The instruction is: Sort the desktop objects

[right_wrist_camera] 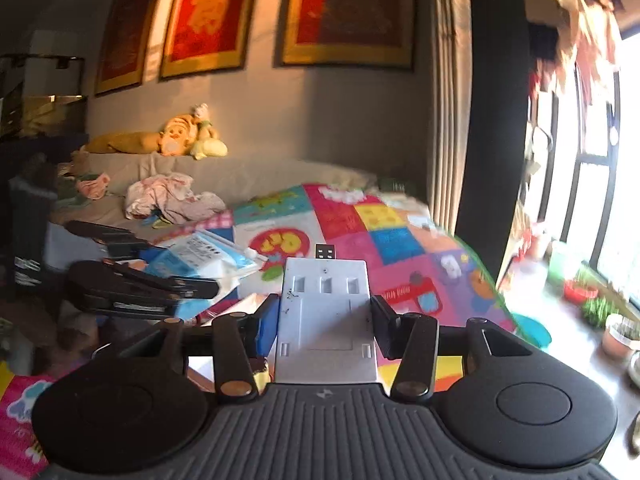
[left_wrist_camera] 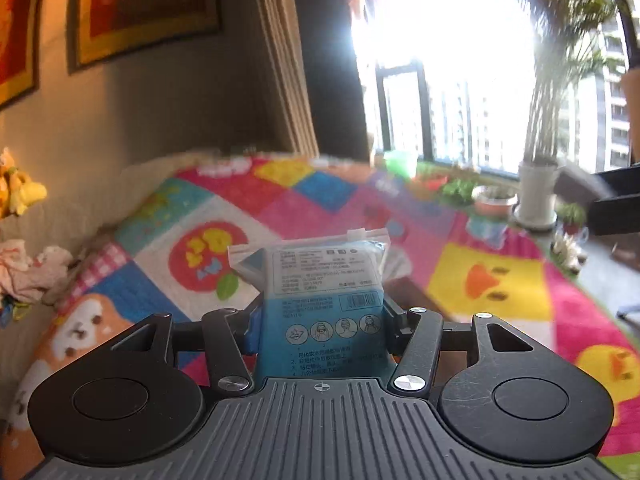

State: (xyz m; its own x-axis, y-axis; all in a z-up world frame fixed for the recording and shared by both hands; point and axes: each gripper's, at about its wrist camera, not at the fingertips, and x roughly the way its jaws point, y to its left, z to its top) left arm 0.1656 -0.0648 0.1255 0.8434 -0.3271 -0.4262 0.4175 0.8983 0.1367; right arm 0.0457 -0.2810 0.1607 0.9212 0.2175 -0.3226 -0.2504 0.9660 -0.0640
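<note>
Left gripper point(left_wrist_camera: 318, 320) clamping mask packet point(left_wrist_camera: 320, 292), right gripper point(right_wrist_camera: 325, 320) clamping white device point(right_wrist_camera: 326, 320)

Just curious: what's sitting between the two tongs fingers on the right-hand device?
A flat white plastic card with a black USB plug at its tip, clamped between the right tongs, in the right wrist view.

Left gripper point(right_wrist_camera: 168, 280) crowds right's left flank; play mat point(right_wrist_camera: 400, 240) ahead open.

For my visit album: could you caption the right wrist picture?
Right gripper clamps a white USB device above a colourful play mat, while the left gripper carries a blue packet.
</note>
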